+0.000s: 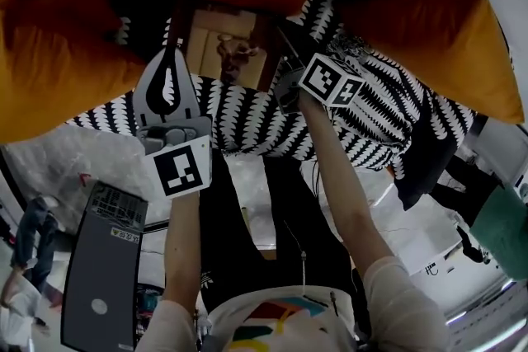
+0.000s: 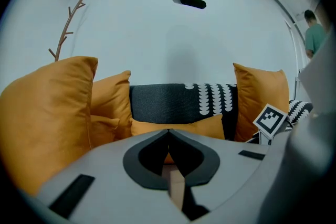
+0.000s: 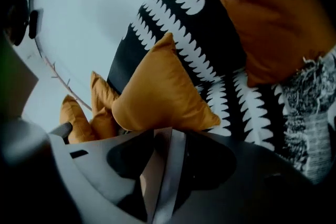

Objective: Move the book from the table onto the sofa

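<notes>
Orange cushions [image 1: 58, 70] are crowding the sofa [image 1: 247, 119], and the book [image 1: 221, 41] is sitting low over its black-and-white cover, taken at opposite edges, probably to keep it level. The left gripper [image 2: 168, 136] is pinching one edge tight. The right gripper [image 3: 165, 136] is standing partway apart around the other, seemingly slack. A white wall [image 2: 173, 39] is curving behind.
</notes>
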Demonstrator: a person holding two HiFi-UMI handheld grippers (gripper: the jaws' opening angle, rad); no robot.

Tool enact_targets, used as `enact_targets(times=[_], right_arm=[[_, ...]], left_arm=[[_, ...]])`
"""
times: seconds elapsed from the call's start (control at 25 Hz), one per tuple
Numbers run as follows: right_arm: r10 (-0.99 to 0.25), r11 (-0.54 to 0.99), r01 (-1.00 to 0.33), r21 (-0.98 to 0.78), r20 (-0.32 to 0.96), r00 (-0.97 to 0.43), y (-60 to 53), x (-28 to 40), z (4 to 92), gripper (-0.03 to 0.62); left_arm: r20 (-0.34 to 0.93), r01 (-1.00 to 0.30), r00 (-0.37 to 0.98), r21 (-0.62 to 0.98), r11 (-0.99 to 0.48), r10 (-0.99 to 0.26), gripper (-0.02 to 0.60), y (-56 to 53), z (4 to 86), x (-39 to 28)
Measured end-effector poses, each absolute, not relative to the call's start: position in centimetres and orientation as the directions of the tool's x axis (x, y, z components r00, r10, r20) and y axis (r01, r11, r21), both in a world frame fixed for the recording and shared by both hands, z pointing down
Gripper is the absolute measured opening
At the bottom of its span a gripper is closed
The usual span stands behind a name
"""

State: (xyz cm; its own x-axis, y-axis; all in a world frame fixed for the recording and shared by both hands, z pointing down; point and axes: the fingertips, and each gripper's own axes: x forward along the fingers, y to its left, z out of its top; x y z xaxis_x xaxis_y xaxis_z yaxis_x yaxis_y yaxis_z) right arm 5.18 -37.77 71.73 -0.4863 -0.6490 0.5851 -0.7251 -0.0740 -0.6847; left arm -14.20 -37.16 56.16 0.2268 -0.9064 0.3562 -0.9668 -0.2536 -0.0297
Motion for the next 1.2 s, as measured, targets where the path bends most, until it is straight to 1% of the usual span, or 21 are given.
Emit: enact_targets(times=[0.08,0.12,0.2,0.28,0.36,0.4,0.52,0.56,0.72,0.88,1.0,1.12,1.2], right_arm=[[-0.638,-0.043,-0.831,-0.555,0.655,-0.405,-37.8,6.1,71.8,0.193],[-0.633,-0.015,-0.876,-0.482,0.683,-0.365,-37.8,6.4,71.7,0.178],[-0.624,0.060,-0.929,-0.366,0.712,-0.321,-37.8,6.5,71.3,0.174],[-0.623,0.113,-0.938,-0.327,0.712,-0.323,-38.1,6.3,71.0,0.157],[-0.630,0.121,-0.940,-0.317,0.707,-0.320,-38.2,6.5,70.9,0.135],[-0.635,0.111,-0.945,-0.309,0.709,-0.306,-38.2,6.7,70.7,0.113],[-0.657,0.070,-0.958,-0.278,0.710,-0.254,-38.0,7.2,69.3,0.019],[-0.666,0.065,-0.959,-0.277,0.703,-0.248,-38.0,7.2,68.5,0.014],[-0.706,0.059,-0.955,-0.290,0.664,-0.246,-38.1,7.3,64.7,0.012],[-0.779,0.077,-0.962,-0.261,0.587,-0.222,-38.6,7.9,58.9,0.012],[-0.837,0.088,-0.975,-0.202,0.516,-0.182,-38.7,8.7,52.7,0.012],[-0.898,0.081,-0.983,-0.162,0.417,-0.142,-39.0,9.9,44.9,0.012],[-0.921,0.087,-0.984,-0.158,0.365,-0.140,-38.2,10.3,39.6,0.012]], left_arm=[[0.352,-0.965,0.234,-0.027,-0.259,-0.906,0.008,-37.0,55.9,-14.0],[0.351,-0.965,0.235,-0.029,-0.261,-0.906,0.008,-36.9,55.8,-13.9],[0.350,-0.964,0.234,-0.035,-0.262,-0.907,0.008,-36.7,55.6,-13.8],[0.347,-0.965,0.233,-0.037,-0.261,-0.909,0.008,-36.8,55.7,-13.7],[0.343,-0.966,0.232,-0.032,-0.258,-0.910,0.008,-37.0,55.9,-13.6],[0.342,-0.966,0.231,-0.029,-0.256,-0.911,0.008,-37.0,55.9,-13.6],[0.330,-0.968,0.224,-0.030,-0.247,-0.917,0.008,-36.8,54.7,-13.8],[0.323,-0.969,0.221,-0.033,-0.244,-0.920,0.008,-36.8,54.0,-13.9],[0.306,-0.968,0.229,-0.033,-0.250,-0.924,0.008,-36.8,51.7,-13.4],[0.255,-0.949,0.277,-0.077,-0.306,-0.926,0.008,-37.5,48.3,-12.3],[0.187,-0.950,0.292,-0.056,-0.307,-0.938,0.008,-38.4,44.2,-11.5],[0.085,-0.943,0.318,-0.069,-0.324,-0.944,0.008,-39.7,38.1,-9.9],[0.058,-0.943,0.325,-0.062,-0.328,-0.944,0.008,-39.6,34.3,-8.5]])
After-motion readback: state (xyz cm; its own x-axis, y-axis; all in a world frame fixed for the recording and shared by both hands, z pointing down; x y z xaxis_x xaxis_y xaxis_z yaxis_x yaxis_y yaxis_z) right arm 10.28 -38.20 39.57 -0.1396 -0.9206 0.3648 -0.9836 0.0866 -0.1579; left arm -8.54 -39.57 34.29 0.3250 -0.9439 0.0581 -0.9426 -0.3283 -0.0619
